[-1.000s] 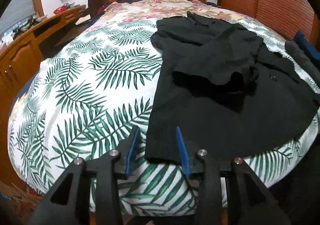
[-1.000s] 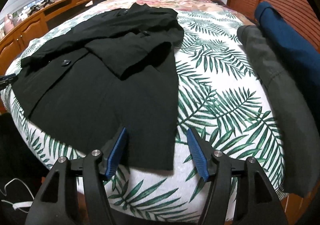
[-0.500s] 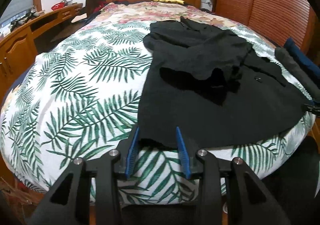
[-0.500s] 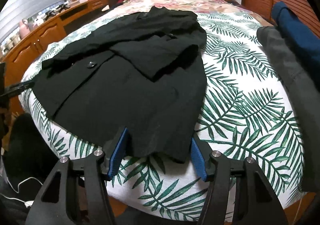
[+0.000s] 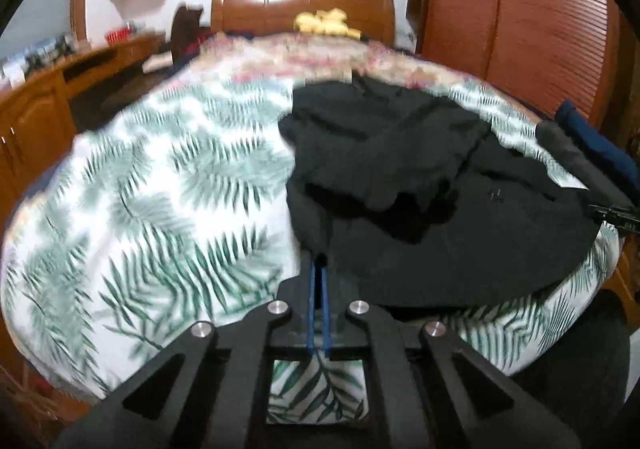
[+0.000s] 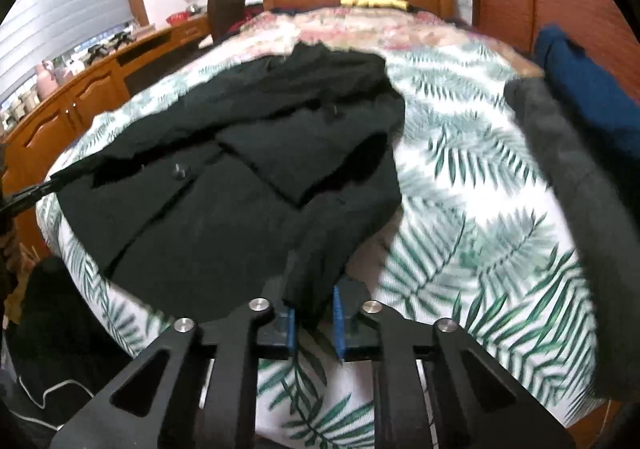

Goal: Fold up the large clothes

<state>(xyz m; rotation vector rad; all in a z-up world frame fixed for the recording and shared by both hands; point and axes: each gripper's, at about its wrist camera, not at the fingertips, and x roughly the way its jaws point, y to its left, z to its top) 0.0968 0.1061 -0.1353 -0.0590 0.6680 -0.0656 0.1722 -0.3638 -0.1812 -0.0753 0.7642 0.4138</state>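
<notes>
- The left gripper (image 5: 319, 269), at the lower centre of its view, has its blue pads pressed together on the near hem corner of the black coat (image 5: 420, 185).
- The right gripper (image 6: 314, 309), lower centre of its view, is clamped on a bunched fold of the same coat's hem, fabric filling the gap between the pads.
- The coat lies spread across the middle of the leaf-print bedspread (image 6: 472, 217), its near edge drawn up toward both grippers.
- A grey garment (image 6: 568, 177) and a blue garment (image 6: 580, 81) lie along the right edge of the right view.
- A wooden headboard (image 5: 304, 5) with a yellow soft toy (image 5: 324, 23) stands at top centre.
</notes>
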